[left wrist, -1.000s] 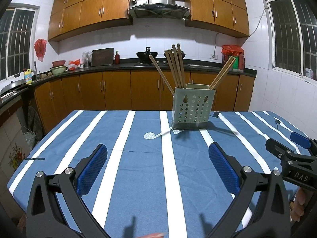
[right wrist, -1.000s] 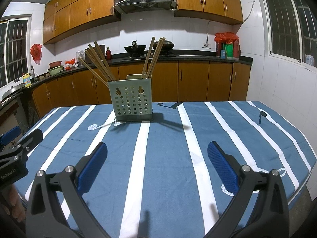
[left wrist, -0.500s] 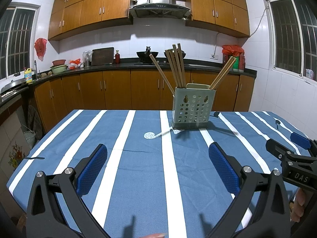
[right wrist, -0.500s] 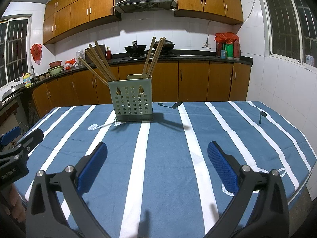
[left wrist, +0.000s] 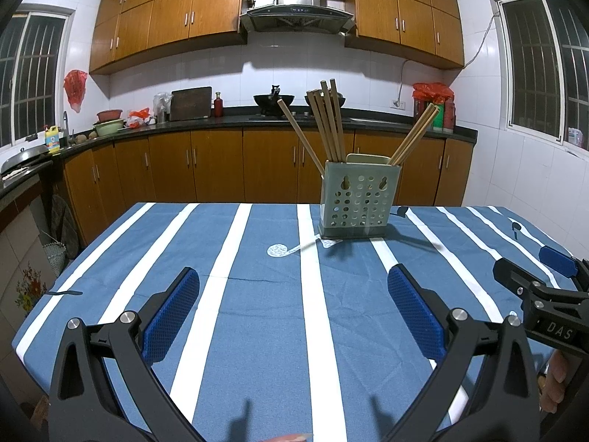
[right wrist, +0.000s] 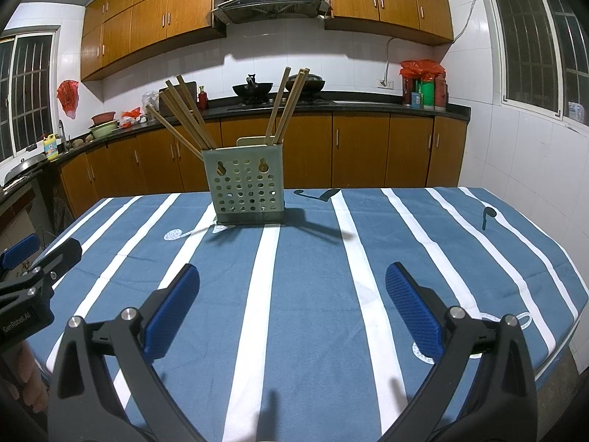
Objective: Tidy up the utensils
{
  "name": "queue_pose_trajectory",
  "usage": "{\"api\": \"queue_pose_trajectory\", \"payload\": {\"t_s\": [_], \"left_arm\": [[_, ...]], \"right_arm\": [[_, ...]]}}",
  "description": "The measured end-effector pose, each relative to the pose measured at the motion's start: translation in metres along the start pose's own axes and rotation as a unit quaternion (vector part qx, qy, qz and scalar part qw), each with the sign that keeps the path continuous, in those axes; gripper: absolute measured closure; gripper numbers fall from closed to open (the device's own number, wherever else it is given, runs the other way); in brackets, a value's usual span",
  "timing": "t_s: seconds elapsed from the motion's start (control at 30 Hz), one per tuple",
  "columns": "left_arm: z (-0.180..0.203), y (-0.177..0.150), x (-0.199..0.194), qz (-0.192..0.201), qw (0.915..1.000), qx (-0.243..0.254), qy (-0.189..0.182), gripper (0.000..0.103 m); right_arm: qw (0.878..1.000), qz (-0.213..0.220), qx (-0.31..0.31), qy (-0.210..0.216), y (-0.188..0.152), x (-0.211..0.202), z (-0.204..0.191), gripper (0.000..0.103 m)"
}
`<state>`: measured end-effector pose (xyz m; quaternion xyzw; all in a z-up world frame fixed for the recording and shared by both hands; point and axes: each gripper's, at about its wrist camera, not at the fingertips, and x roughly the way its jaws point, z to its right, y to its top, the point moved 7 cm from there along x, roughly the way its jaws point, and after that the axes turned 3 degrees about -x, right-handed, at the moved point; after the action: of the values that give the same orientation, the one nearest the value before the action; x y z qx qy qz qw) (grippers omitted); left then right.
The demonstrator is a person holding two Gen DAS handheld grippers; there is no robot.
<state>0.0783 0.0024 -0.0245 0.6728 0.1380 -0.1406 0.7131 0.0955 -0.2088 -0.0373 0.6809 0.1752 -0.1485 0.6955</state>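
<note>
Utensil holder (left wrist: 355, 199) is standing upright on the striped tablecloth (left wrist: 257, 294), toward its far edge. It's a grey-green plastic box with round holes across the front and two keyhole slots near the rim. Wooden chopsticks (left wrist: 327, 121) are sticking out of the holder: a bunch is leaning left out of its left side, a few (left wrist: 414, 134) are leaning right out of its right side.

The tablecloth (left wrist: 257, 294) is blue with white stripes and white and dark note-shaped motifs. The utensil holder (left wrist: 355, 199) is grey-green, perforated with round holes. The chopsticks (left wrist: 327, 121) are light brown. Both grippers have black frames; the pads (left wrist: 171, 316) are blue and textured. The cabinets (left wrist: 206, 162) are brown.
</note>
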Motion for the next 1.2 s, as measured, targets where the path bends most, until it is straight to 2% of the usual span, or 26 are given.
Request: {"api": "queue_pose_trajectory", "payload": {"t_s": [1.2], "left_arm": [[0.0007,-0.0044,-0.0001,-0.003,1.0,-0.001,0.0,0.002]], "right_arm": [[1.0,-0.002,0.001,0.001,-0.003,0.0005,-0.0014,0.004]]}}
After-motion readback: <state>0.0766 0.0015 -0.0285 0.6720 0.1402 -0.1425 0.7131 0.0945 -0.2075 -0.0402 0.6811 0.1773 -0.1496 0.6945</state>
